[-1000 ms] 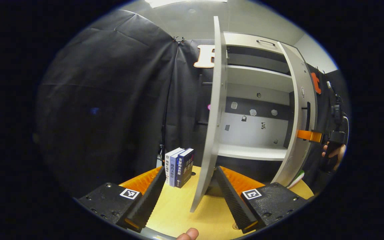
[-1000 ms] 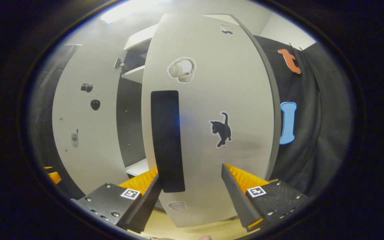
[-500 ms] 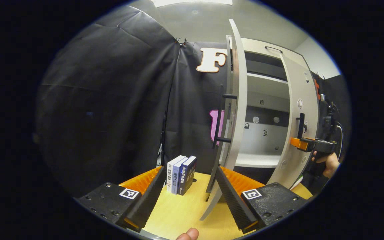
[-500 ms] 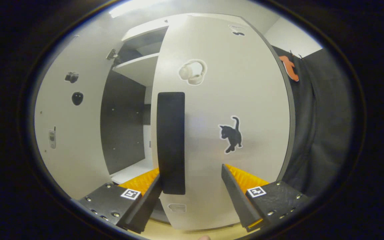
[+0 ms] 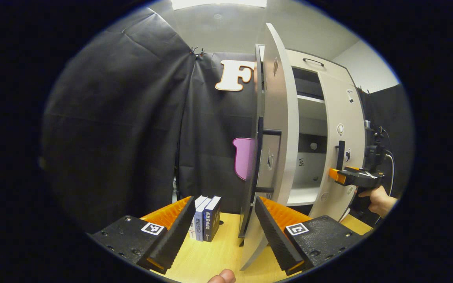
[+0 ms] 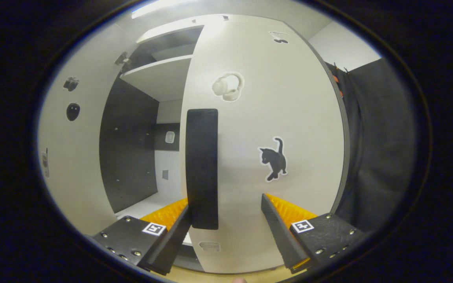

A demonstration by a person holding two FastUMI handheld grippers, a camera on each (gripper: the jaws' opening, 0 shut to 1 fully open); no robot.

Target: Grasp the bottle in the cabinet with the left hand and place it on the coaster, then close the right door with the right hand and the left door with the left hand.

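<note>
Left gripper [image 5: 223, 232]: jaws spread wide, holding nothing, left door [image 5: 277, 129] edge between fingers; door swung further toward closed than 1 s ago. Right gripper [image 6: 226, 232]: jaws wide, nothing gripped, fingers astride right door [image 6: 266, 129] handle [image 6: 202, 169]; door nearer shut, cabinet [image 5: 309, 118] gap narrower. Bottle, coaster: location cannot be told. Books [image 5: 205, 218] on table [image 5: 210, 259].

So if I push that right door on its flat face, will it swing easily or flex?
The right door looks like a rigid flat panel, so it likely swings as one piece on its hinges without flexing. The open right gripper sits near the handle, by the free edge, so leverage is probably good. The smooth face may let fingers slide.
</note>
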